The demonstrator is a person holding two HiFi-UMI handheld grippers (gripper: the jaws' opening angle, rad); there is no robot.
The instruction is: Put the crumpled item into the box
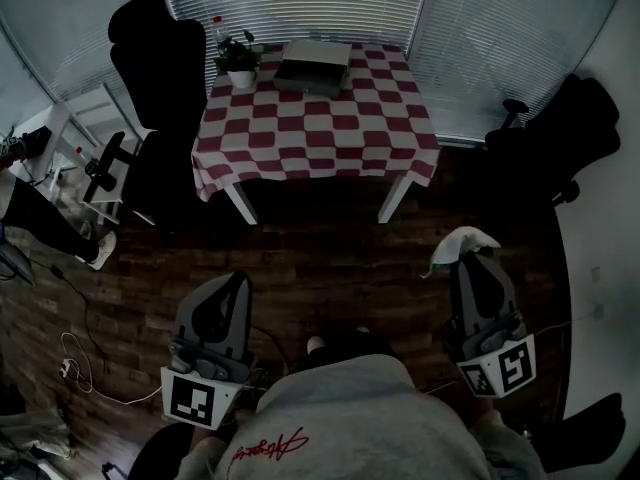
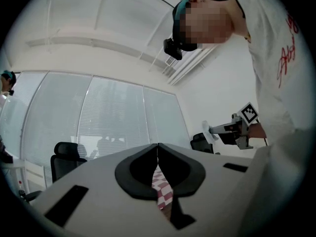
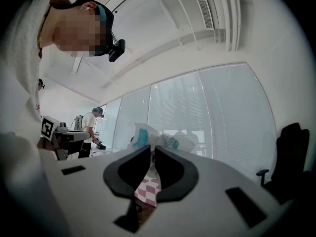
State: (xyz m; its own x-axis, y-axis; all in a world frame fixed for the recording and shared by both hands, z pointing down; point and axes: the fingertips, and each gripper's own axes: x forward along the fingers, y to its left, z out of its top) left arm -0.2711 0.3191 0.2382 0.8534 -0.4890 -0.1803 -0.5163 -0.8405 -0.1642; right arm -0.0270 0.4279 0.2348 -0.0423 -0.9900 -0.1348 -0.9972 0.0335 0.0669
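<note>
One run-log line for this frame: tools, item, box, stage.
right tool: shut on crumpled item | left tool: shut, empty | box: on checkered table, beside potted plant | stage: item held short of table, not yet boxed

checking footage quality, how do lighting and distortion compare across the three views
Head view: dim, floor and chairs near black, only the table and blinds lit. Left gripper view: bright, fisheye, black corners, left gripper shut. Right gripper view: same fisheye, backlit windows, right gripper shut on the crumpled item.
</note>
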